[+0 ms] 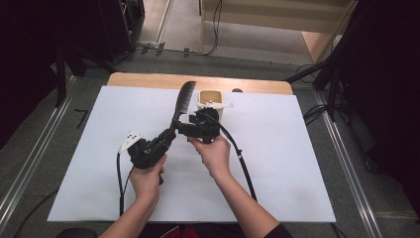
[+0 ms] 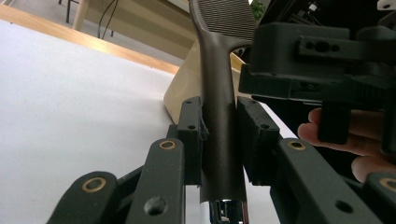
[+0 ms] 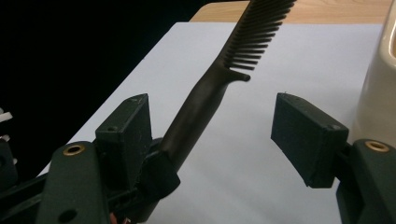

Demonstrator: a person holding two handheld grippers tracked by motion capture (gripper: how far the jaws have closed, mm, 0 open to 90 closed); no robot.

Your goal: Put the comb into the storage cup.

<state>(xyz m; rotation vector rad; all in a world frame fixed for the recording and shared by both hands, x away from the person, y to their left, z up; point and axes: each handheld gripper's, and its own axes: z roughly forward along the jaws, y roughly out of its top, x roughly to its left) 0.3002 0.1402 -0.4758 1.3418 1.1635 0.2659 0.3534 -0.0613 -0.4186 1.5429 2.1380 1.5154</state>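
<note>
The left claw (image 1: pixel 168 135) is closed tight on the handle of the dark comb (image 1: pixel 182 101) and holds it lifted above the white bench (image 1: pixel 277 168), teeth pointing away from the person, probably so its end can go into a holder. The right claw (image 1: pixel 190 124) stands wide open beside the handle, gripping nothing, maybe ready to take it over. Just behind, the cream cup (image 1: pixel 210 99) stands upright; I cannot tell what is inside.

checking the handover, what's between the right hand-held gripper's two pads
The comb handle rises between the pads, close to the left one in the right gripper view; the jaws stand wide, not closed on it.
</note>
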